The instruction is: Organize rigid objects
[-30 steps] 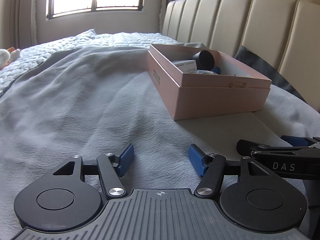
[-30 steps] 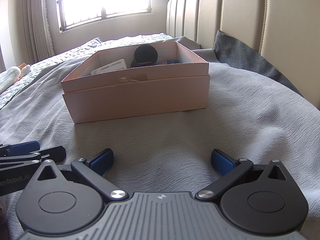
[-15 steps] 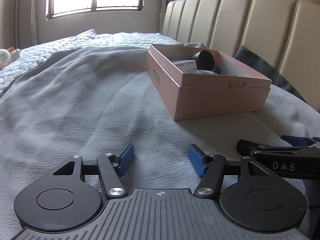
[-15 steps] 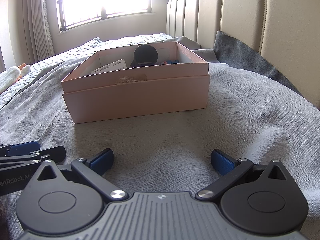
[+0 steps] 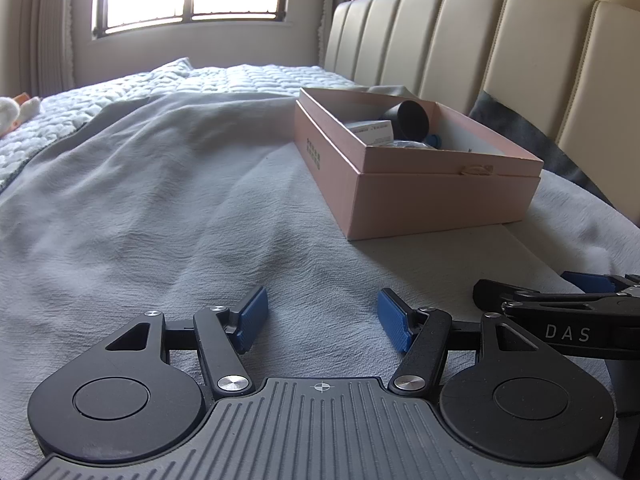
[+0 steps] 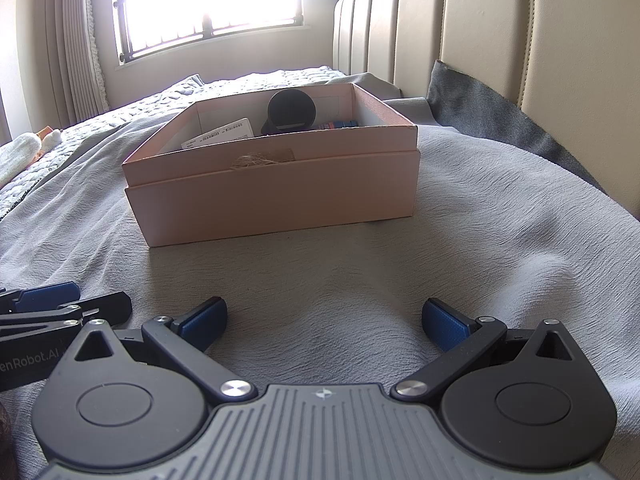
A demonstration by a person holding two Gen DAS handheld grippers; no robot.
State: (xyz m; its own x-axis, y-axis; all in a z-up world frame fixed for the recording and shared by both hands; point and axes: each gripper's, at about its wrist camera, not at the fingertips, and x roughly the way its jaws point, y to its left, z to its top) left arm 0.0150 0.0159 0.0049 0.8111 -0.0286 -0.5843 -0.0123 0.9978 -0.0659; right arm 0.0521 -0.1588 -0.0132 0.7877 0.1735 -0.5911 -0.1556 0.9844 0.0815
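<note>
An open pink box (image 5: 440, 204) (image 6: 280, 200) sits on the grey bedspread near the headboard. Inside it lie a black cylinder (image 5: 412, 120) (image 6: 291, 111), a white labelled carton (image 5: 374, 132) (image 6: 224, 135) and a small blue item (image 6: 340, 124). My left gripper (image 5: 320, 314) is open and empty, low over the bedspread, short of the box and to its left. My right gripper (image 6: 324, 318) is open and empty, low over the bedspread in front of the box. Each gripper shows at the edge of the other's view.
A padded beige headboard (image 5: 500, 40) runs along the right, with a dark grey cushion (image 6: 500, 120) at its foot. A quilted blanket (image 5: 160, 84) lies further up the bed under the window (image 6: 208, 0). A plush toy (image 5: 16, 110) lies at the far left.
</note>
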